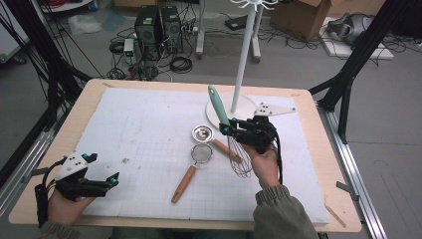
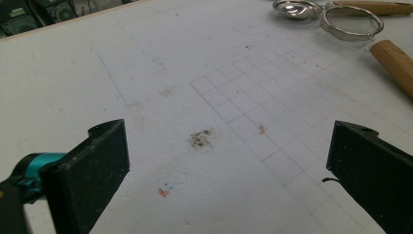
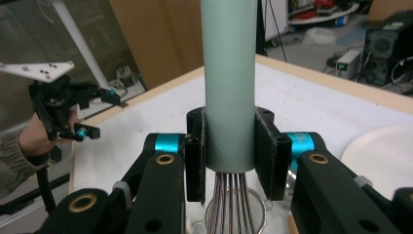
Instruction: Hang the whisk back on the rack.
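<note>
At the near left corner of the table (image 1: 99,87), the left gripper (image 1: 115,180) rests low in the person's left hand (image 1: 67,201), its teal-tipped jaws pointing right across the white mat (image 1: 149,124). In the left gripper view the two black jaws stand wide apart with nothing between them, just bare mat with a dark smudge (image 2: 200,138) and a few orange flecks.

Further right, near the middle of the mat, lie a small strainer (image 1: 201,153) with a wooden handle that runs toward the near edge, and just beyond it a small metal cup (image 1: 202,132) whose wooden handle runs off to the right, under the whisk. The left gripper view shows both at its top right, the strainer (image 2: 351,25) just beside the cup (image 2: 297,8).

Right of centre, the right gripper (image 1: 226,128), held in the right hand (image 1: 266,164), is clamped on the whisk (image 1: 219,107). The pale green handle tilts up and away toward the stand, while the wire loops hang down toward the person, over the mat. In the right gripper view the jaws press on both sides of the handle's lower end, just above the wires (image 3: 234,200).

Behind the whisk stands a white stand (image 1: 246,55), its round base on the mat's far right part
</note>
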The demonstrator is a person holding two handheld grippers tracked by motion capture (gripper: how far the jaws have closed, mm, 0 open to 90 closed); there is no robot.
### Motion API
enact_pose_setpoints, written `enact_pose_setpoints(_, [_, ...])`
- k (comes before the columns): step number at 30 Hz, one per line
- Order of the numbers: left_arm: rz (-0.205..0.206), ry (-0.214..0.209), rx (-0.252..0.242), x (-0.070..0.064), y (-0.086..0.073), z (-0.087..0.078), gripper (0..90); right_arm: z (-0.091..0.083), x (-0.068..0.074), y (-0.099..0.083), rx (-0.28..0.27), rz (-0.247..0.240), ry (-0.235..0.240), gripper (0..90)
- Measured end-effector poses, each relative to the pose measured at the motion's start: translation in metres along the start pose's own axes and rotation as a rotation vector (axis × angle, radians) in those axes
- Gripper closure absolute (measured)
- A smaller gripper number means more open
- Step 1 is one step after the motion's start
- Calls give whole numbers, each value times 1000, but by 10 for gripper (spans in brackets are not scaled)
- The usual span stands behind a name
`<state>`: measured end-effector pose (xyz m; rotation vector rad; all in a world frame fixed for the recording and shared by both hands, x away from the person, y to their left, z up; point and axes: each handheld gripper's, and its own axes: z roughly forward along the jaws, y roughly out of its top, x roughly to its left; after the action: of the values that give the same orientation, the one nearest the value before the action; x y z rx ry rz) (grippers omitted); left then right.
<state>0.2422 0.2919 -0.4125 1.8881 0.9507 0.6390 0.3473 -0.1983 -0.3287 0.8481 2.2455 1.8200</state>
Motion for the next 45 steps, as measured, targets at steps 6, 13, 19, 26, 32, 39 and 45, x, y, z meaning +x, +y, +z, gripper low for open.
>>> enact_pose_setpoints(6, [-2, -2, -1, 1, 0, 0, 23, -5, -4, 13, -53, -20, -3, 691])
enact_pose_setpoints(13, [-3, 3, 0, 1, 0, -1, 23, -10, -10, 38, -84, -51, -22, 691])
enact_pose_setpoints(19, [-2, 3, 1, 1, 0, -1, 23, -16, -18, 61, -130, -61, -54, 691])
enact_pose_setpoints(26, [0, 3, -1, 2, -1, -2, 23, -20, -31, 85, -156, -57, -77, 691])
enact_pose_setpoints(32, [-4, 4, -1, 2, -1, -2, 23, -23, -38, 101, -162, -65, -94, 691])
enact_pose_setpoints(39, [-7, 5, -2, 2, -1, -2, 23, -29, -46, 110, -187, -60, -115, 691])
enact_pose_setpoints(45, [-10, 7, -3, 2, -1, -2, 23, -37, -56, 117, -214, -35, -126, 691])
